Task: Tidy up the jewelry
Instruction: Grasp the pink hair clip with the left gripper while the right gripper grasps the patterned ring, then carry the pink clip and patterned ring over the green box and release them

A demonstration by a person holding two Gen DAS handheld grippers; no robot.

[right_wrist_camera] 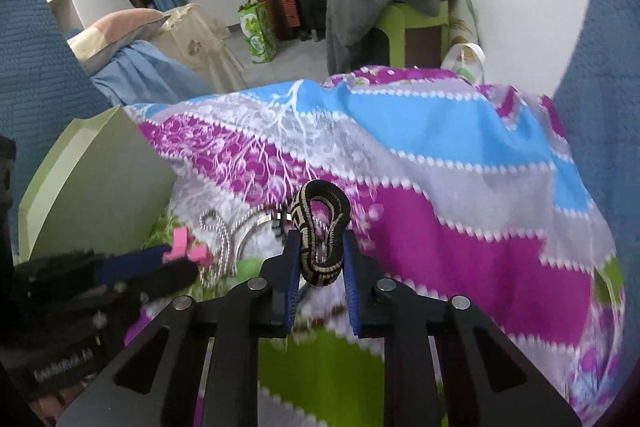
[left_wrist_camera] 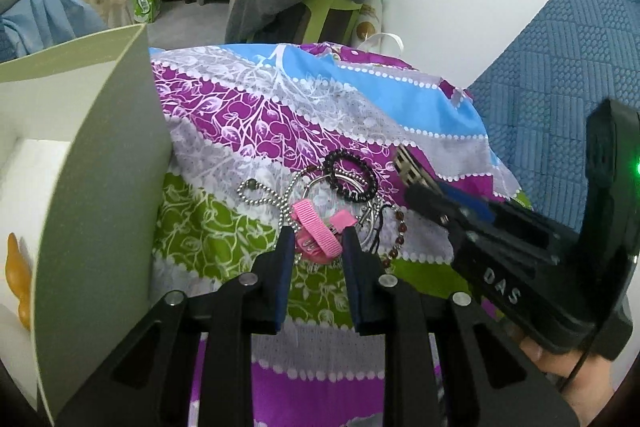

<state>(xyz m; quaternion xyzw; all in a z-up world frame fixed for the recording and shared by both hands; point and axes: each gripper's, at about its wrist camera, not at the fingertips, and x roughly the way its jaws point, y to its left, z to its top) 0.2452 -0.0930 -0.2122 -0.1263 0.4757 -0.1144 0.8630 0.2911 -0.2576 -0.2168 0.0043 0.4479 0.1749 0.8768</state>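
Note:
On a purple, blue and green patterned cloth [left_wrist_camera: 248,131] lies a heap of jewelry: a silver ball chain [left_wrist_camera: 260,195], a black bead bracelet [left_wrist_camera: 352,175], a silver bangle [left_wrist_camera: 320,187] and a brown bead string [left_wrist_camera: 400,231]. My left gripper [left_wrist_camera: 318,241] is shut on a pink hair clip [left_wrist_camera: 316,233] just above the heap. The right wrist view also shows this gripper [right_wrist_camera: 176,259] with the clip [right_wrist_camera: 186,247]. My right gripper [right_wrist_camera: 320,251] is shut on a black-and-beige woven band [right_wrist_camera: 320,227], lifted off the cloth. It enters the left wrist view from the right [left_wrist_camera: 412,183], band [left_wrist_camera: 406,163] at its tip.
An open pale green box [left_wrist_camera: 100,147] with a white inside stands at the left of the heap, with a yellow object [left_wrist_camera: 18,267] in it. Blue quilted upholstery [left_wrist_camera: 560,87] rises on the right. Behind are a green stool [right_wrist_camera: 416,23] piled with grey clothes, suitcases and a pillow.

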